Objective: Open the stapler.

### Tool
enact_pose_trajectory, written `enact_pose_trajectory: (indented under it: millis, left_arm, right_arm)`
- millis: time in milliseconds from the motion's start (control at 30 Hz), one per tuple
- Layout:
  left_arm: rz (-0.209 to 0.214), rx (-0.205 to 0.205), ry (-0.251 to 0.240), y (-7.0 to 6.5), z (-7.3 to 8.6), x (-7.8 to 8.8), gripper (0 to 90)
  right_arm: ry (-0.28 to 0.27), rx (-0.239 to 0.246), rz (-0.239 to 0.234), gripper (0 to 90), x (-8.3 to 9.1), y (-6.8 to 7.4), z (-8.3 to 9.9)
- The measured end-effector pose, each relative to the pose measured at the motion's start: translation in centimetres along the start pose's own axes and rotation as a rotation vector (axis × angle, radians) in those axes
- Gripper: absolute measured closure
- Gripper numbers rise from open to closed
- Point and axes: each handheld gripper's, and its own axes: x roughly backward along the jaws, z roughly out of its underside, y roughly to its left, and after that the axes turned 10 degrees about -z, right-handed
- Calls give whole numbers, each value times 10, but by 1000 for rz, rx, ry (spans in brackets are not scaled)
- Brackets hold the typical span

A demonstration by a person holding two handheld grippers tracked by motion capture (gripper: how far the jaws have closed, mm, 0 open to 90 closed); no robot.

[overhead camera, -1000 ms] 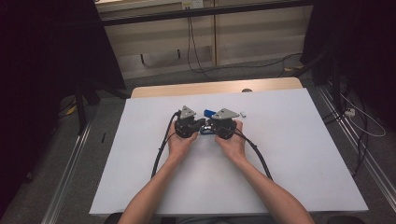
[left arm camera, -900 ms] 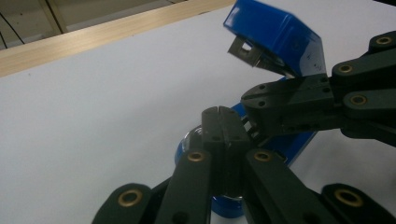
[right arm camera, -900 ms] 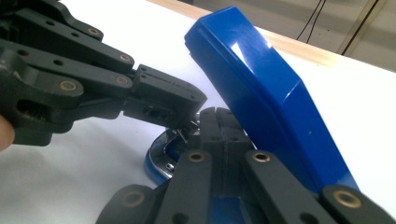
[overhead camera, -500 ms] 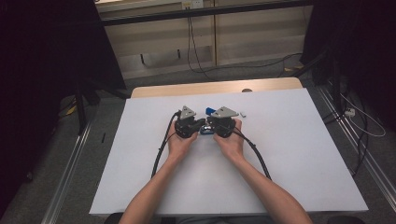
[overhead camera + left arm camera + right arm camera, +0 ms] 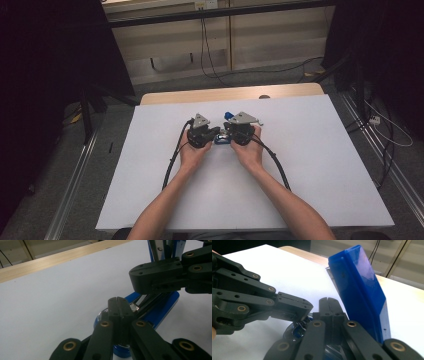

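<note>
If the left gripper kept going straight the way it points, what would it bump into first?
Probably the right gripper, whose black fingers cross just ahead of the left gripper, above the blue stapler. Depth is hard to judge.

From above we see an evenly lit white bench (image 5: 320, 165), bright against very dark surroundings at both sides, where detail sinks into black. The light is soft and comes from overhead; shadows under the forearms are faint. The picture is a little grainy and soft. In the left gripper view the bench reads pale bluish and flat, and our near black tongs (image 5: 119, 305) are slightly out of focus. In the right gripper view a blue plastic piece (image 5: 359, 287) carries a pale sheen along its face, while the far background blurs.
</note>
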Motion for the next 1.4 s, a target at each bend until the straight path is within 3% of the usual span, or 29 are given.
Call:
enact_pose_trajectory:
  millis: [1167, 1400]
  left_arm:
    - [-5, 5, -2, -1, 0, -1, 900]
    - [-7, -2, 1, -1, 0, 0, 900]
  right_arm:
    - [-41, -53, 53, 900, 14, -11, -3]
    - [-66, -60, 73, 900, 23, -20, -3]
